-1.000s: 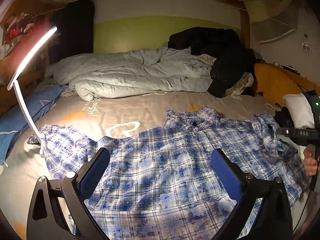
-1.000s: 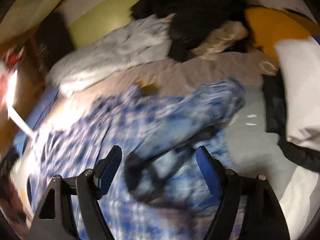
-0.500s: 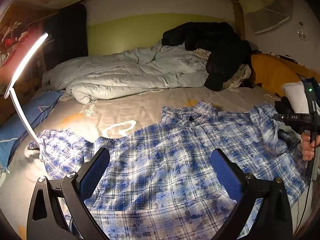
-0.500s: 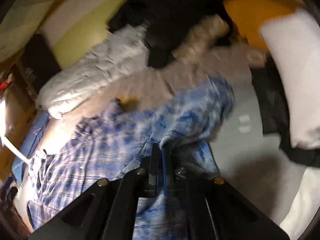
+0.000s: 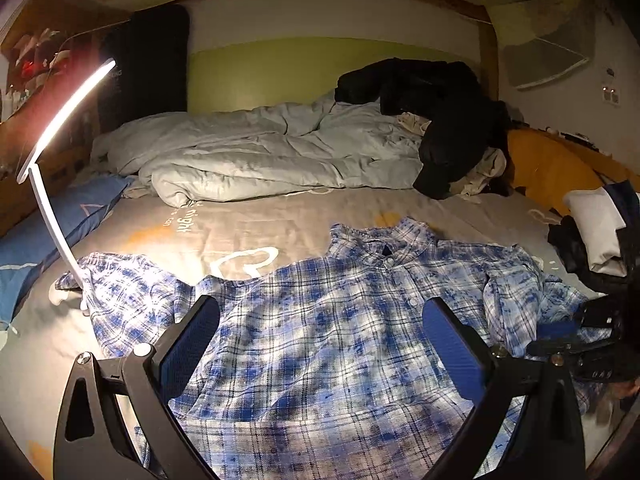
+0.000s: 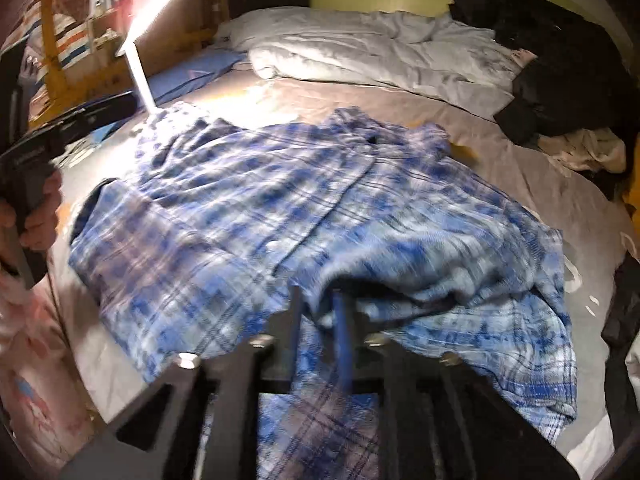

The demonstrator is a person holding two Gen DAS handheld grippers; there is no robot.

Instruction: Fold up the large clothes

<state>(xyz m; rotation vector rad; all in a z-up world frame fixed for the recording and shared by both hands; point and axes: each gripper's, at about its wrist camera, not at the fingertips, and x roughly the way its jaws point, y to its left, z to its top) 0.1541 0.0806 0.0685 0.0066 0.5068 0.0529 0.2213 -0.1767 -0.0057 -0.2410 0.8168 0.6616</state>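
Observation:
A blue and white plaid shirt (image 5: 340, 320) lies spread on the grey bed sheet (image 5: 248, 232), collar toward the headboard. Its right sleeve (image 6: 460, 264) is folded in over the body. My left gripper (image 5: 320, 320) hovers open over the shirt's lower half with nothing between its fingers. My right gripper (image 6: 318, 300) is low over the folded sleeve. Its jaws are opening from a narrow gap, with sleeve cloth lying between them and bunched at the tips. In the left wrist view the right gripper (image 5: 580, 344) shows at the right edge. This frame is blurred.
A lit white desk lamp (image 5: 60, 140) stands on the bed by the shirt's left sleeve. A rumpled pale duvet (image 5: 260, 152) and a black jacket (image 5: 440, 112) fill the far side. Blue pillow (image 5: 48, 232) left; orange cushion (image 5: 552, 168) and white pillow (image 5: 596, 224) right.
My right gripper shut on the right sleeve, rolled, and carried it leftward over the shirt body; its jaws now stand slightly apart. The left gripper has stayed where it was.

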